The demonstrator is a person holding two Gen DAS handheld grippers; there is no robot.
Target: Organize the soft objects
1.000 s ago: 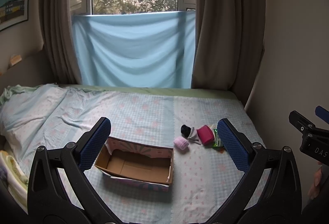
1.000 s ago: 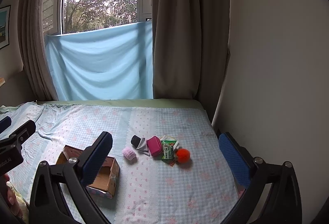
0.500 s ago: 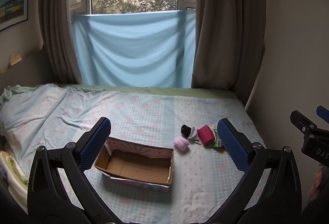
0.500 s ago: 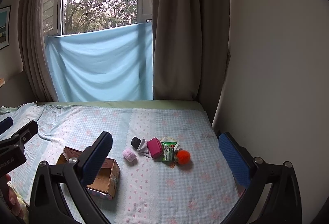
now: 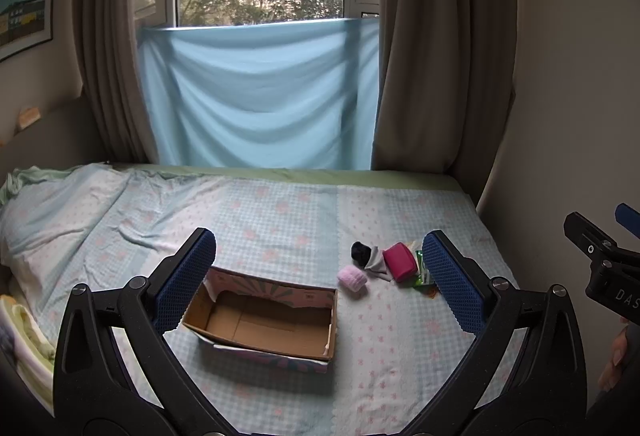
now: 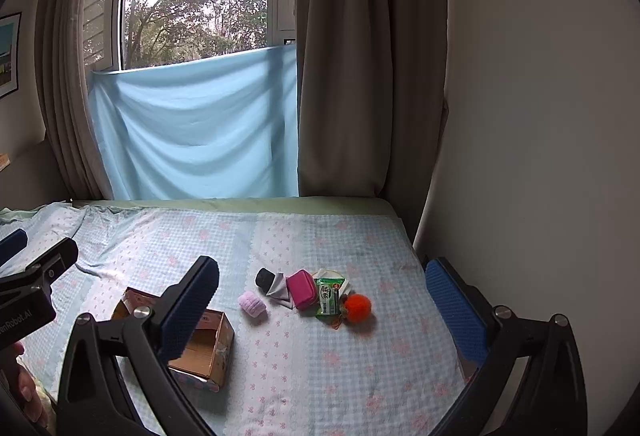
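An open, empty cardboard box (image 5: 264, 320) lies on the bed; it also shows in the right wrist view (image 6: 204, 348). To its right lie a pink fluffy roll (image 6: 252, 305), a black and grey sock (image 6: 272, 282), a magenta pouch (image 6: 305, 289), a green tissue pack (image 6: 329, 296) and an orange pom-pom (image 6: 357, 308). The roll (image 5: 352, 278) and pouch (image 5: 400, 266) also show in the left wrist view. My left gripper (image 5: 320, 276) is open and empty above the box. My right gripper (image 6: 320, 300) is open and empty, held above the objects.
The bed (image 6: 320, 356) has a blue checked cover. A wall (image 6: 540, 156) runs along its right side, with curtains (image 6: 360, 76) and a blue cloth (image 6: 192, 128) at the window behind. Rumpled bedding (image 5: 44, 204) lies at the left.
Both grippers have drifted very slightly; the right wrist view has shifted a little to the right. Nothing on the bed has moved.
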